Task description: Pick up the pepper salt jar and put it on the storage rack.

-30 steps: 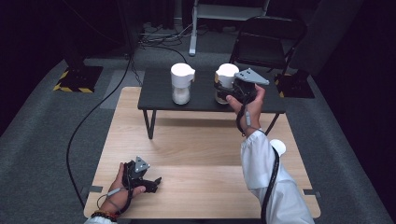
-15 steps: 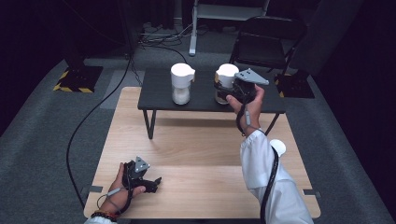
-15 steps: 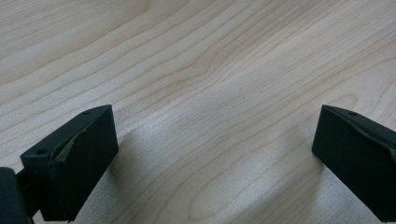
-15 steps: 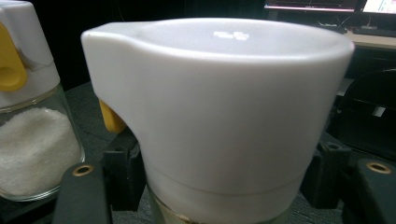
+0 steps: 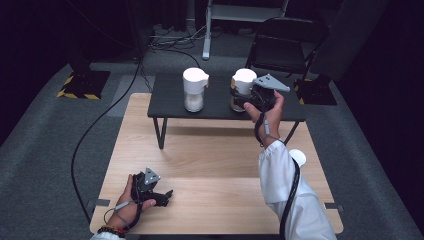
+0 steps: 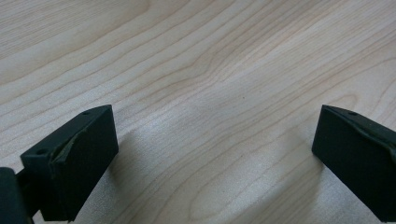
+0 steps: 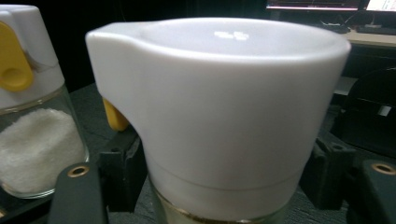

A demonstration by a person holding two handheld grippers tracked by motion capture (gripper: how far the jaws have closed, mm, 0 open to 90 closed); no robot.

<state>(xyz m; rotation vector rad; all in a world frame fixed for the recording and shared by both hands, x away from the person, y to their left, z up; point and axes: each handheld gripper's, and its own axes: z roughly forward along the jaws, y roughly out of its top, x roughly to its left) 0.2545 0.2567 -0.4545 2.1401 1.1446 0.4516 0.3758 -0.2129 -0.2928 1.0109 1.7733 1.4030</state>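
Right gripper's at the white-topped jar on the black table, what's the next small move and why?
Probably lift it straight up a little. In the right gripper view the right gripper has a jaw on each side of the jar, apparently clamped, and the jar with white grains stands close beside it, so a vertical lift avoids bumping it. The left gripper rests open on the wooden table.

White-lidded jar (image 7: 219,116); yellow tab (image 7: 114,116); black table (image 5: 220,107)
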